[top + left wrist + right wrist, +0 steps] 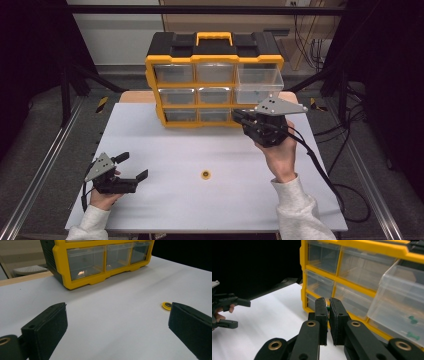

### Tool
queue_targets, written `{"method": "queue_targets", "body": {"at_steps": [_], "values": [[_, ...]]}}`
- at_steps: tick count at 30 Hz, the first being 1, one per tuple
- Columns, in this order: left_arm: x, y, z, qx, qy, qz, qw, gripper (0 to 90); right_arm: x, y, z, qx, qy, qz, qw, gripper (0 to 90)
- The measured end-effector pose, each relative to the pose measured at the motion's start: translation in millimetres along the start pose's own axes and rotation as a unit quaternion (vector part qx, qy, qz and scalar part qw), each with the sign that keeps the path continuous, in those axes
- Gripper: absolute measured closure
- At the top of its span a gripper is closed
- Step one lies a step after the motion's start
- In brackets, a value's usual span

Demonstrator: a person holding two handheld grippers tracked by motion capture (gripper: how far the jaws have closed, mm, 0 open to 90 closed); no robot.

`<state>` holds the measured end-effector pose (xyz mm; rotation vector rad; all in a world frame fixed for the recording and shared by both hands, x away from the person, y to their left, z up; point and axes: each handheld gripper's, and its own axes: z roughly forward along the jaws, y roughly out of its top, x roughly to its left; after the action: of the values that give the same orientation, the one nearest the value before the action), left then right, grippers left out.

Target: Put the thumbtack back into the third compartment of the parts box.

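The right hand-held gripper [239, 116] was up in front of the yellow organizer [215, 80], a chunky plastic box with a black lid, a yellow carry handle [213, 37] and rows of clear see-through drawers. Its black jaws were pinched nearly together, and in the right gripper view you could just make out something tiny caught between the pads [327, 310], a bit of green and a pale sliver. Too small for me to say what it was.

The top right drawer [258, 82] was slid out toward the person, a boxy transparent tub sticking out past the yellow frame. Through its wall, in the right gripper view, there were a couple of little green pushpin-looking pieces [412, 319] lying on the bottom.

The left hand-held gripper [135, 166] was low over the near left part of the table [165, 200], matte black blocky jaws spread wide apart with nothing between them, grey three-cornered plate on top. Table surface was plain, smooth and white.

A small round yellow ring thing with a dark middle [205, 174] was lying flat on the table, out in the open between the two hands and well apart from the organizer. From the left gripper view it sat just beside one jaw tip.
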<state>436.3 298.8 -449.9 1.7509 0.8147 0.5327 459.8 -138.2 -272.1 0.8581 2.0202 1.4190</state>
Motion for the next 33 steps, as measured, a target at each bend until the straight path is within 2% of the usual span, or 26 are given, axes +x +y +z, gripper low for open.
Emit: {"method": "queue_targets", "body": {"at_steps": [21, 33], "values": [[0.0, -0.1, 0.2, 0.000, -0.001, 0.000, 1.0000, 2.0, -14.8, 33.2, -14.7, -0.028, -0.034, 0.000, 0.9990, 85.5], [0.5, -0.2, 0.0, 0.002, -0.001, 0.001, 1.0000, 2.0, -36.2, 45.2, -10.5, -0.028, -0.067, 0.013, 0.9972, 85.6]]}}
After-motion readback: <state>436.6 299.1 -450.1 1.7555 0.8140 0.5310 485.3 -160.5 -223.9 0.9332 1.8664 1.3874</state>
